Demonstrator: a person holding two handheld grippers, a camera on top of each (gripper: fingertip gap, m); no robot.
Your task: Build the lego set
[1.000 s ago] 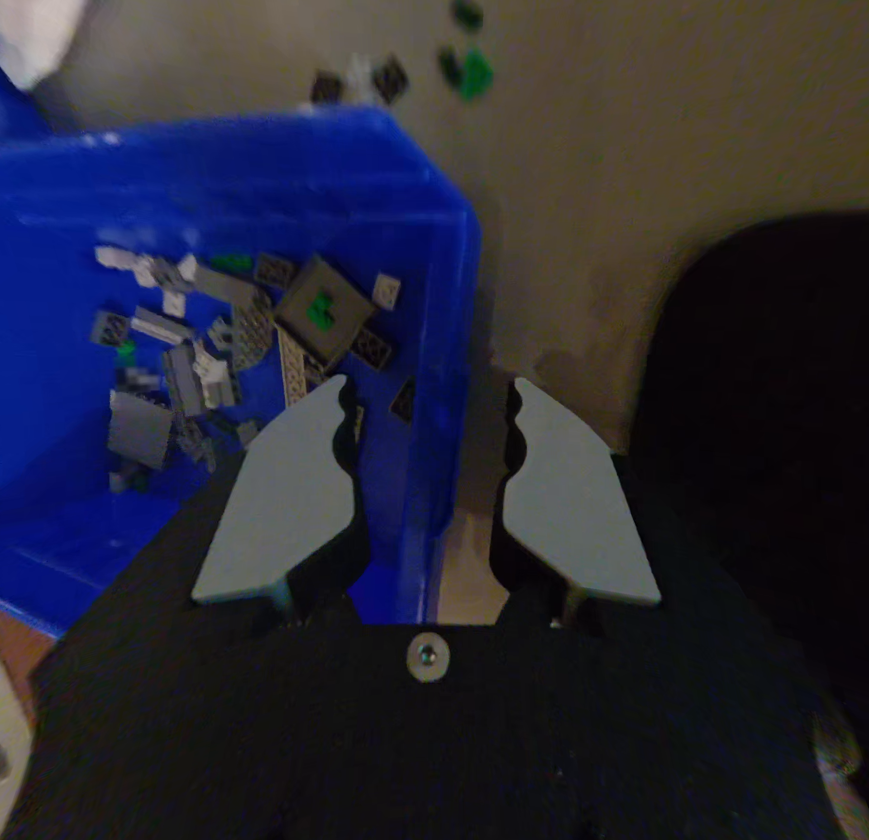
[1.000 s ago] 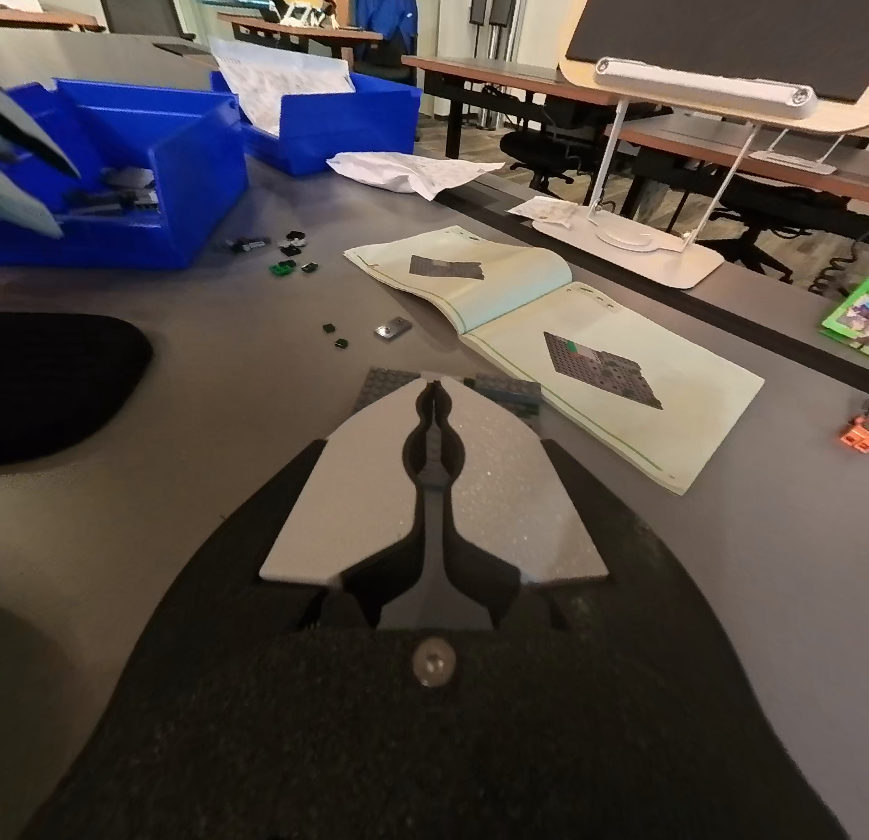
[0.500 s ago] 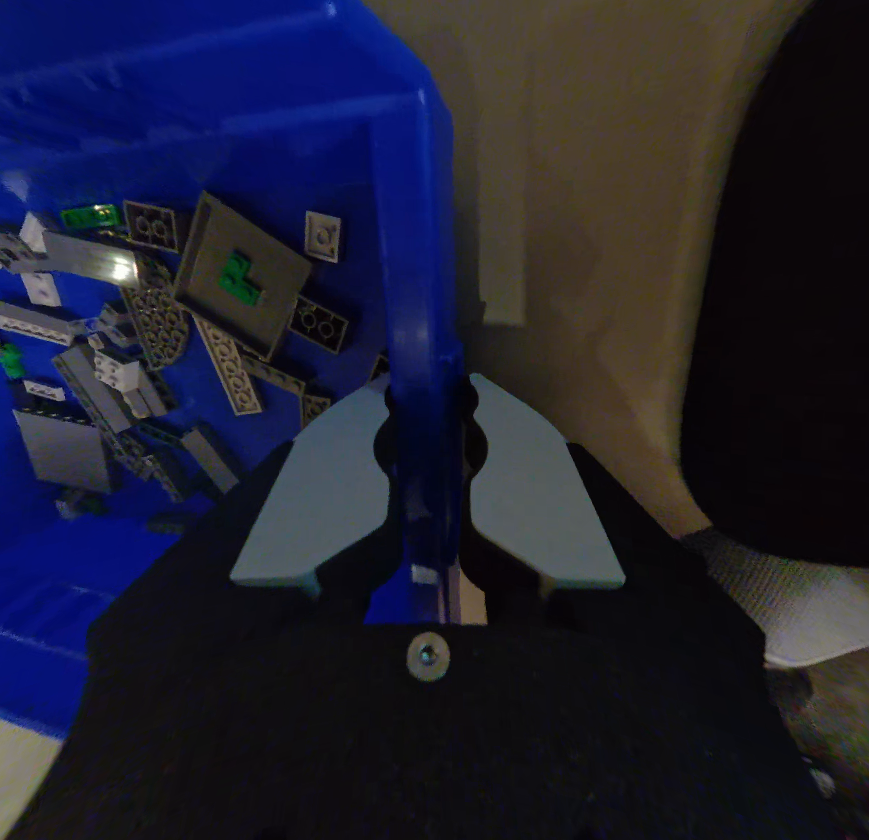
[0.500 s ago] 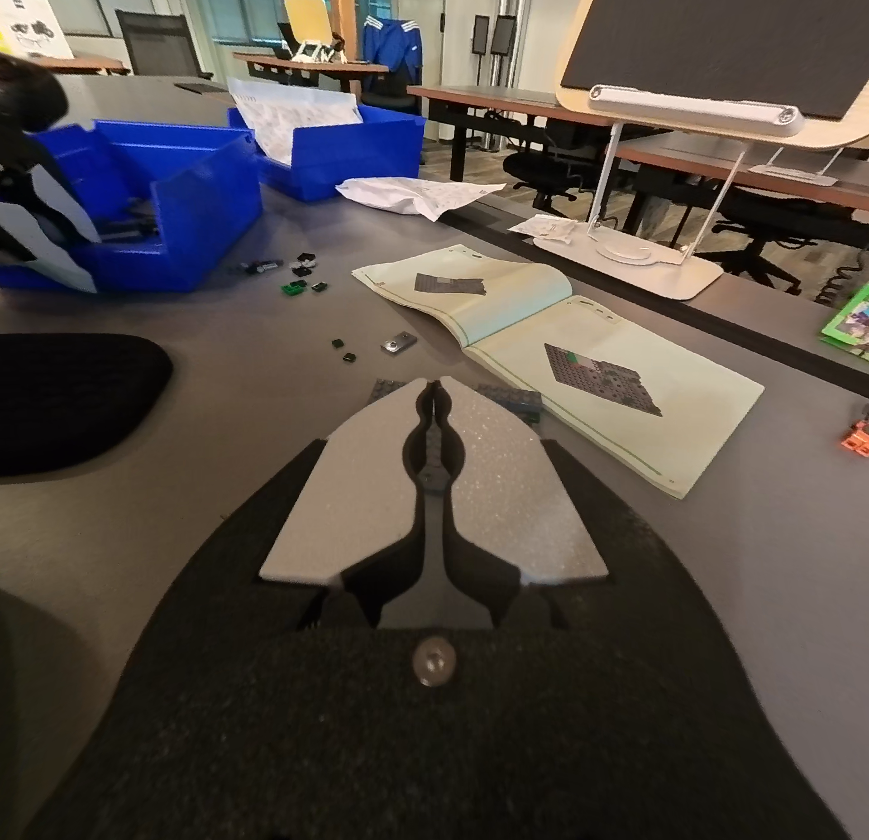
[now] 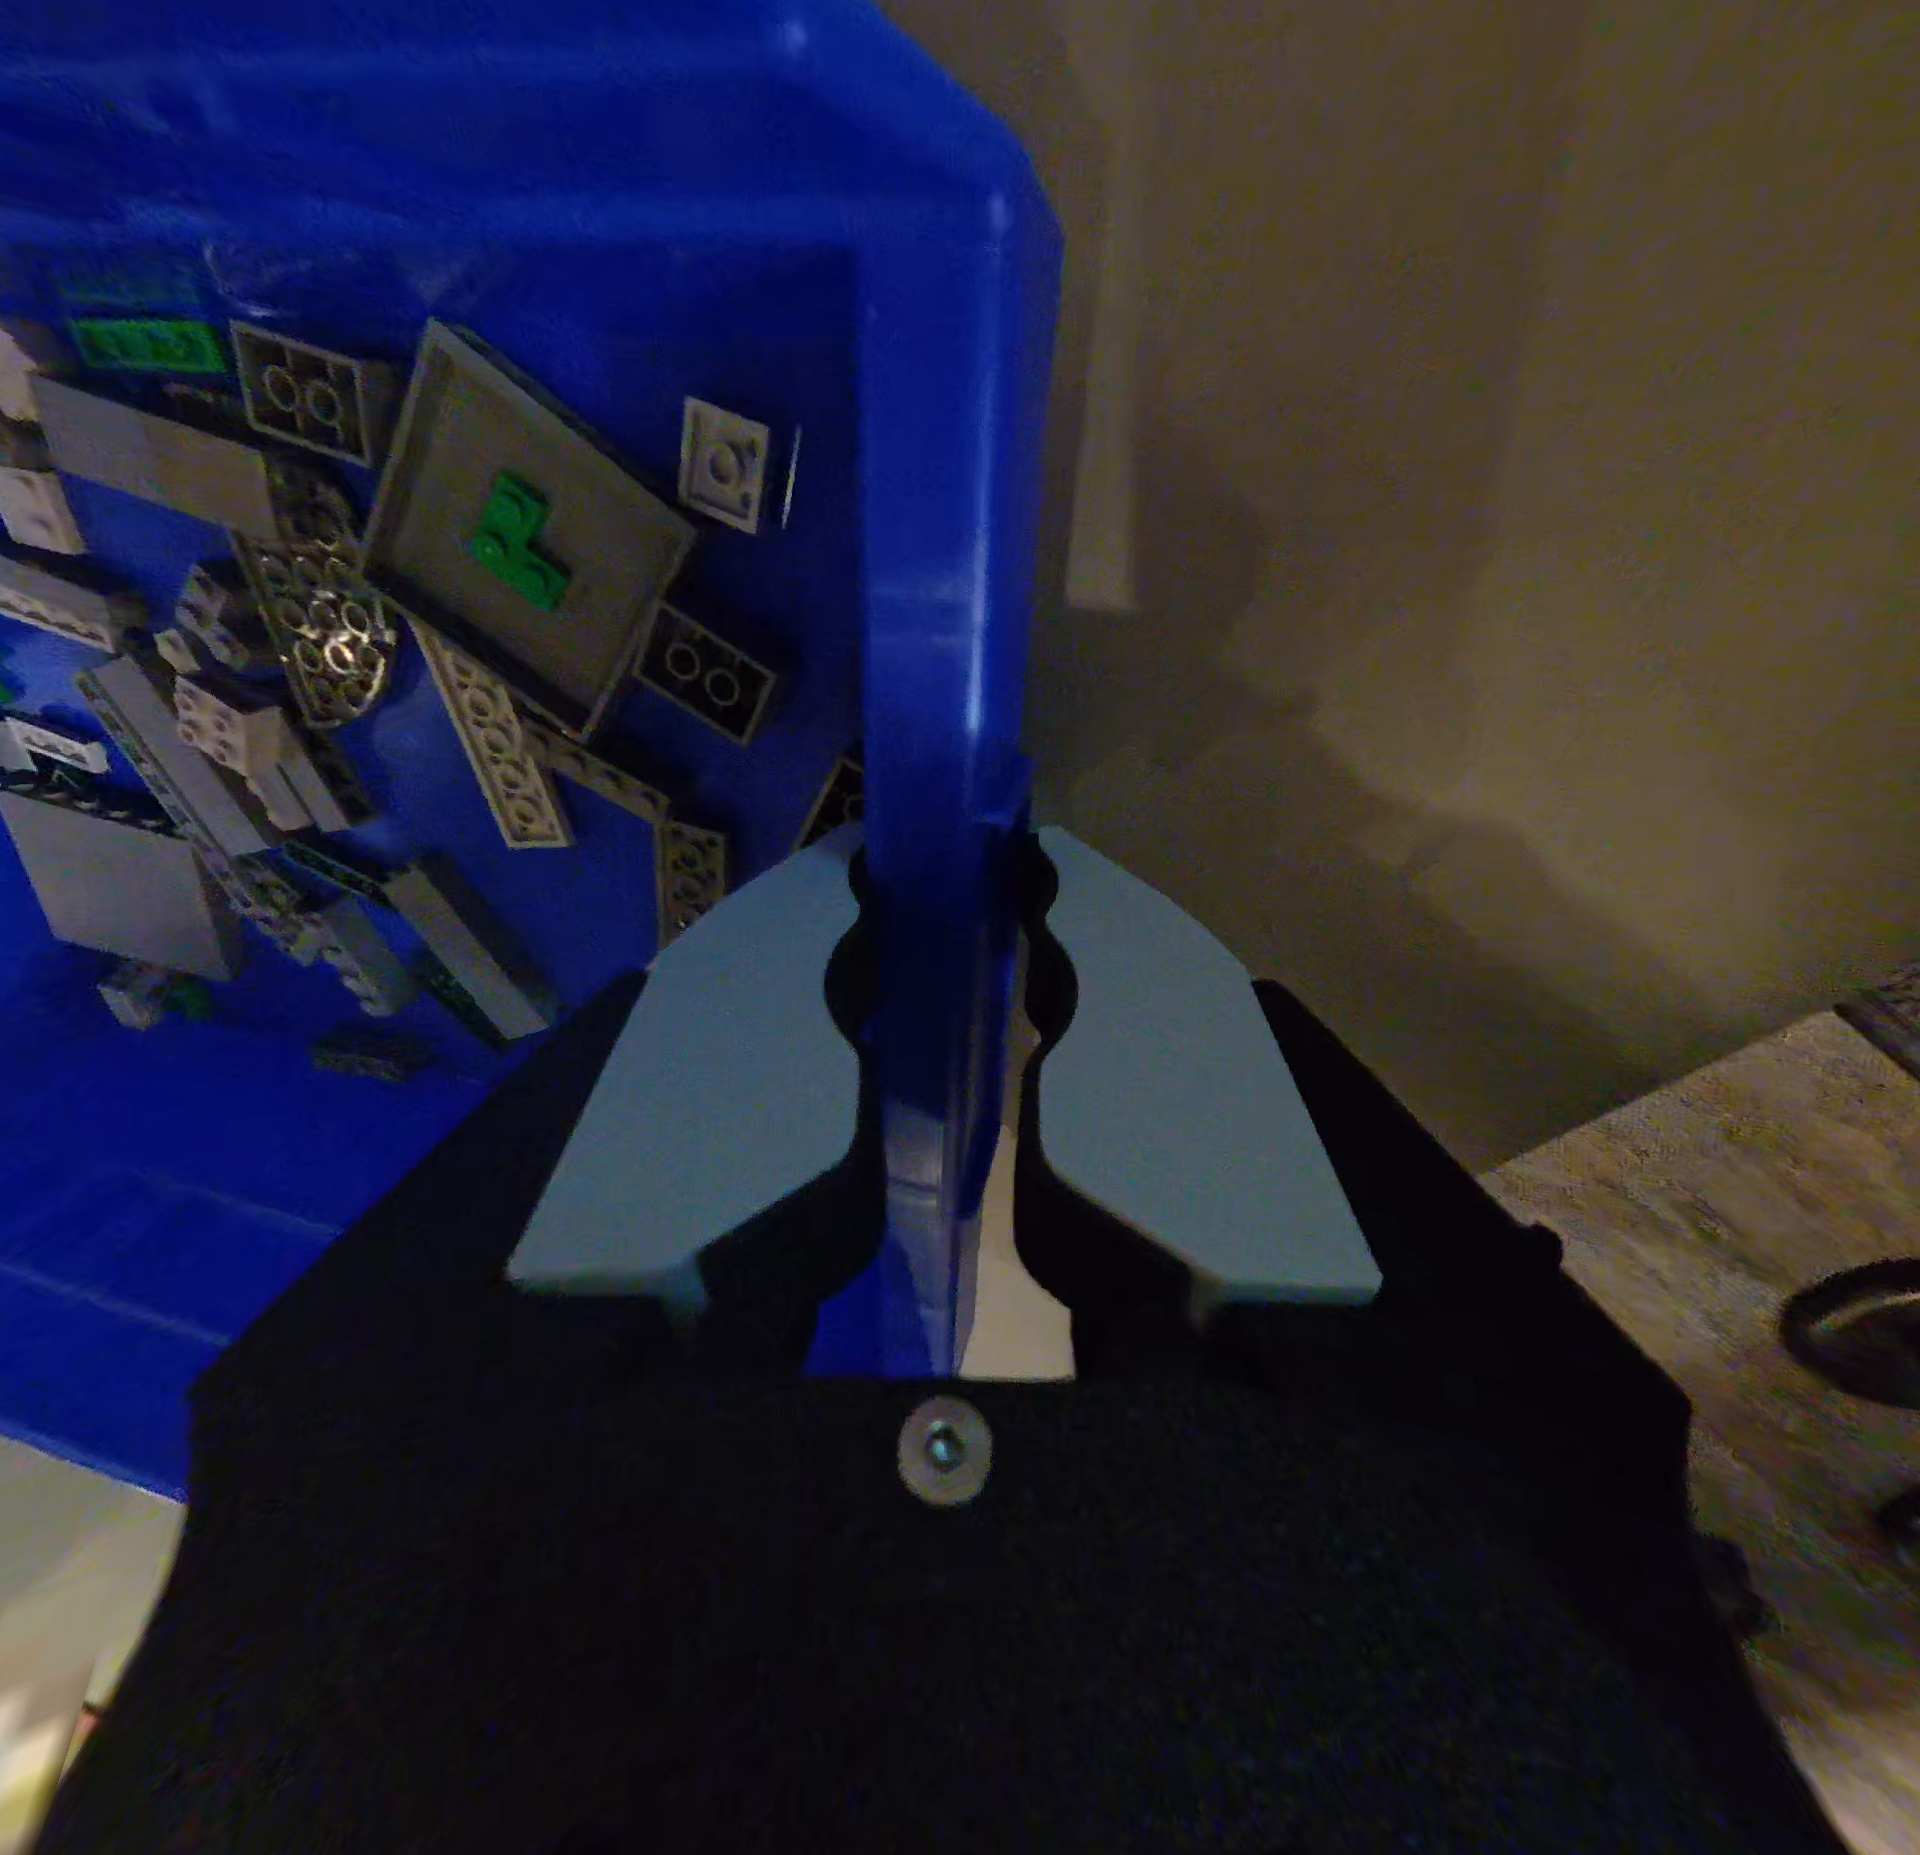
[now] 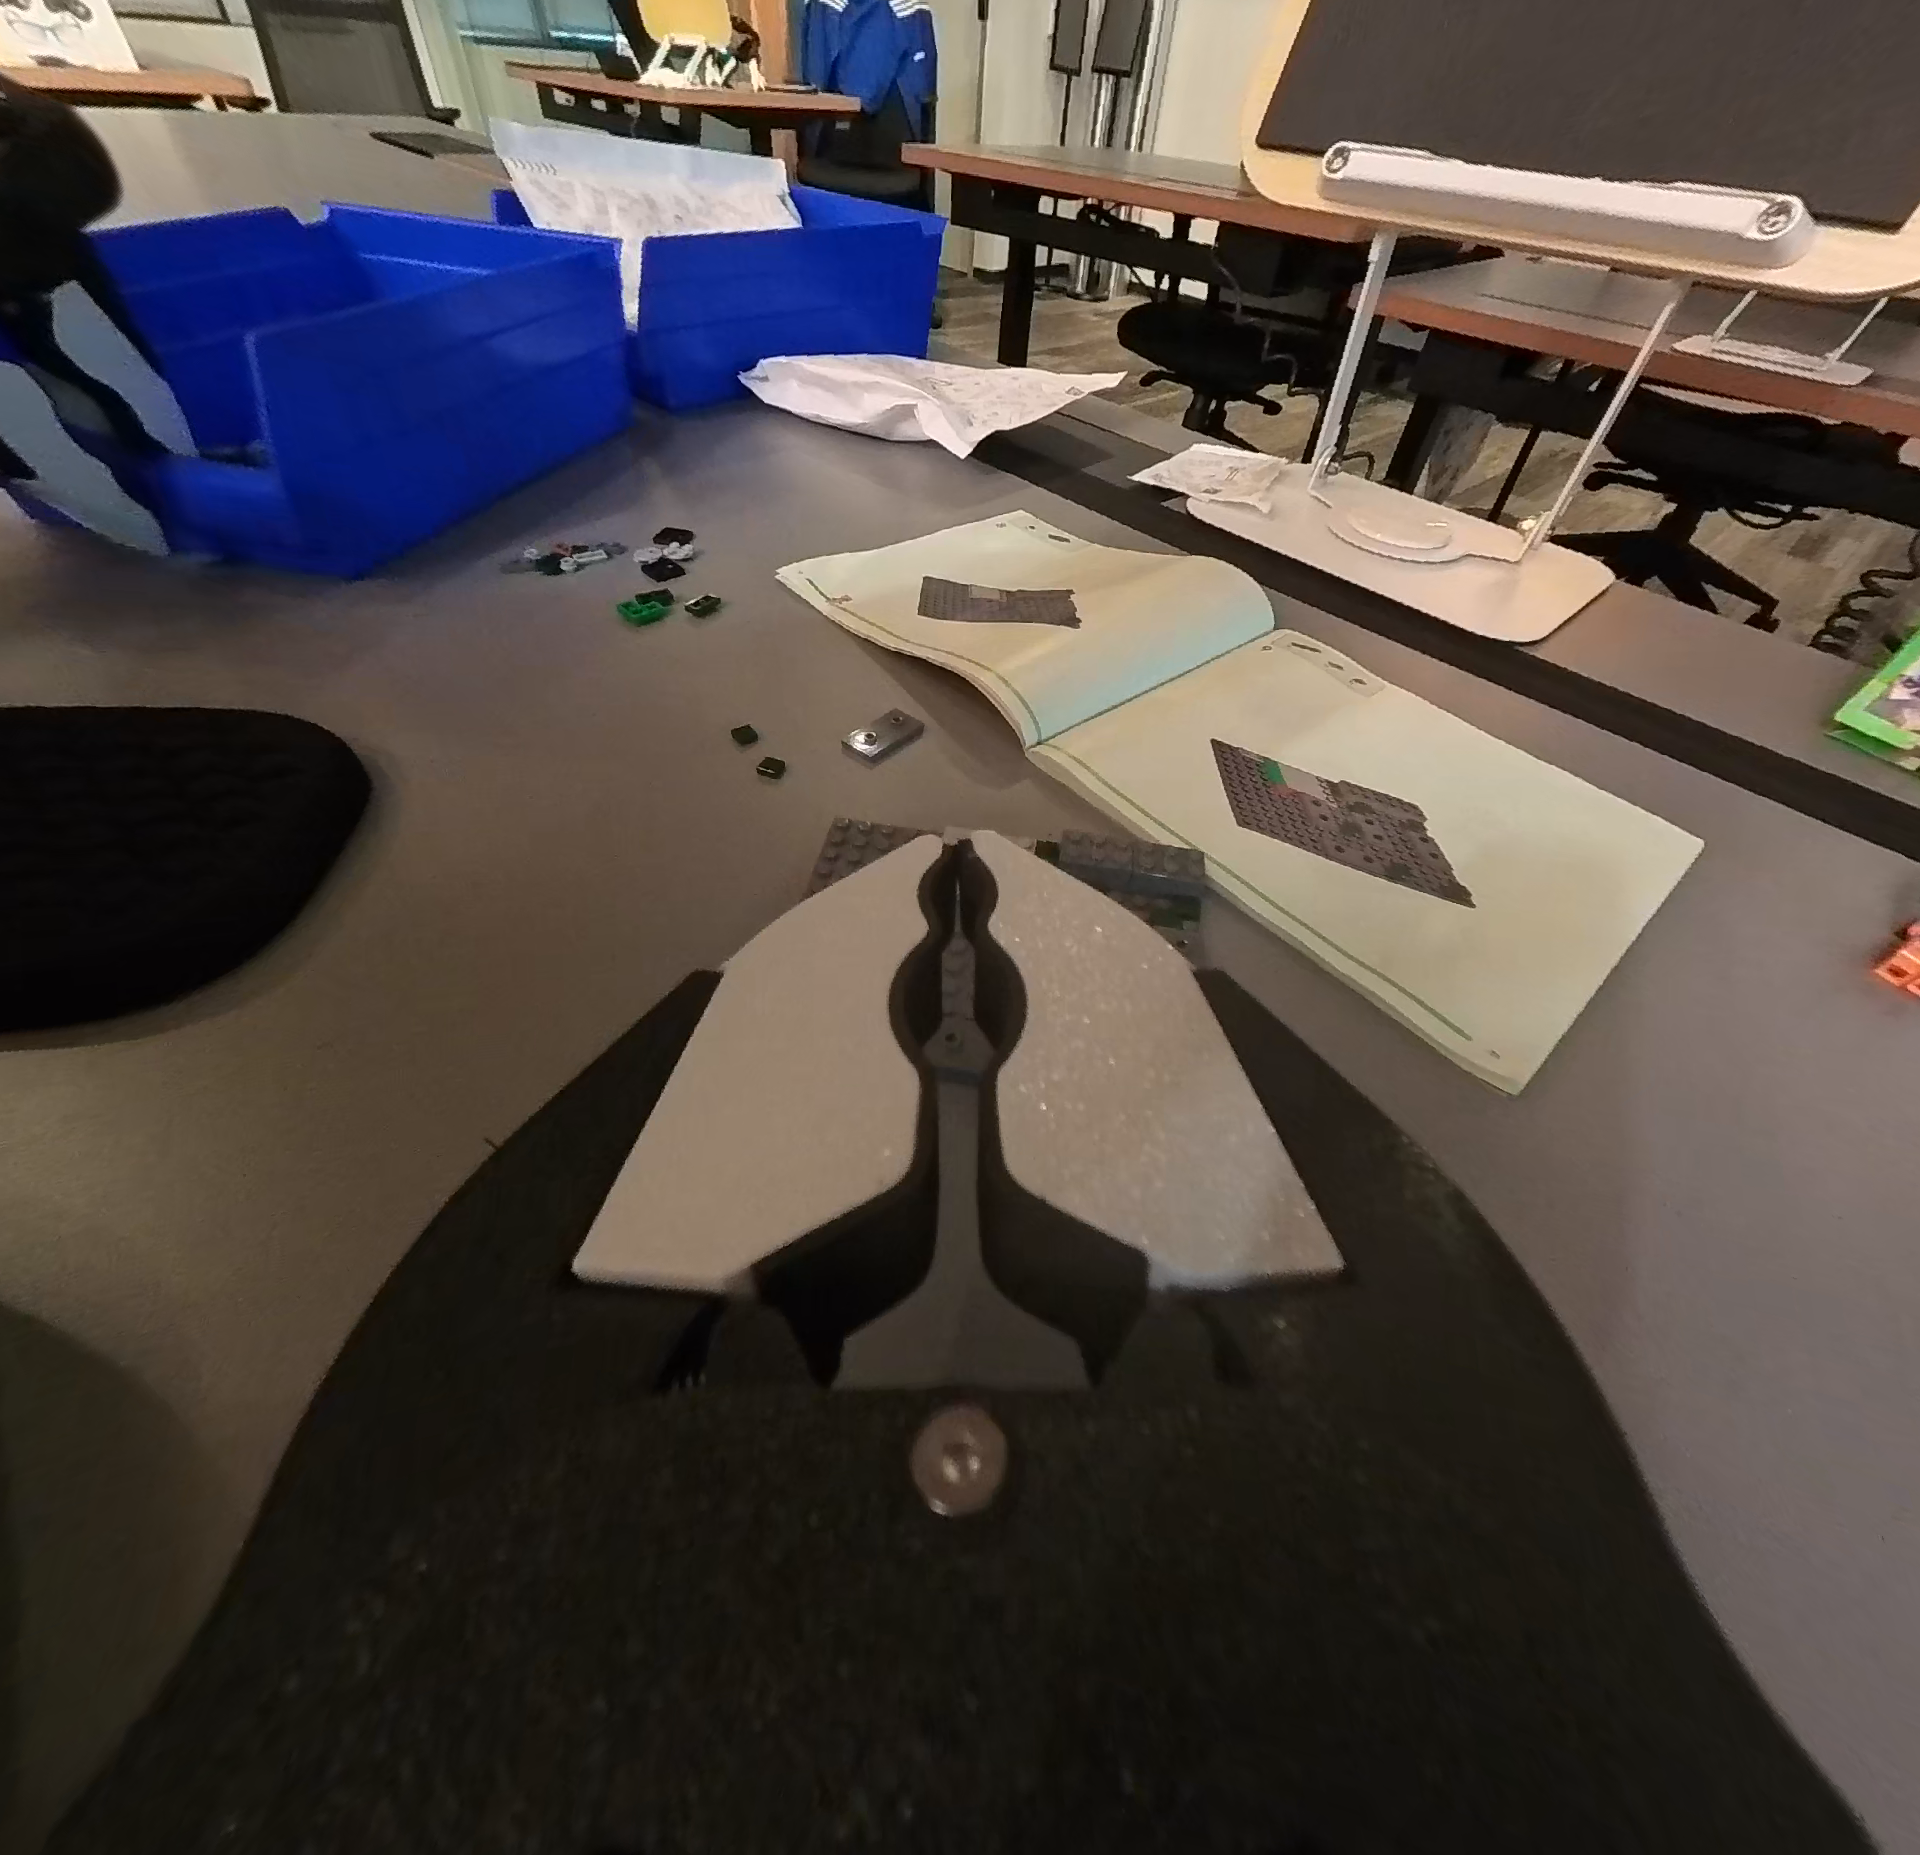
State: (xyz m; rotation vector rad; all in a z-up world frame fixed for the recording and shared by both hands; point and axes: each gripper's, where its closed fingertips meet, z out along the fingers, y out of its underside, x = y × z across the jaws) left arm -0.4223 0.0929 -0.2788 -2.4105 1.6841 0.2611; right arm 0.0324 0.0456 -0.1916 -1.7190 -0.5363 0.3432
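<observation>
The left wrist view is dim and underexposed, with soft motion blur over the blue bin [image 5: 935,455] and a murky yellowish cast. The right wrist view is bright and evenly lit, sharp mid-frame, with wide-angle bending at the edges and soft shadows on the table [image 6: 520,818].

You are gripping a bright blue bin [image 5: 940,558] wall between the pale grey fingers [image 5: 727,1057] of your black left gripper [image 5: 948,849], and left of them are lying grey, black and white bricks, one grey plate [image 5: 530,527] wearing a green piece [image 5: 514,543]. Under your right gripper [image 6: 961,849], black with speckled light grey fingers [image 6: 1122,1057], you are looking at a dark grey studded plate [image 6: 1127,860]; ahead-right a pale green booklet [image 6: 1351,849] is showing dark grey pictures, ahead-left green and black bits [image 6: 649,610] are dotting the grey table [image 6: 520,849].
</observation>
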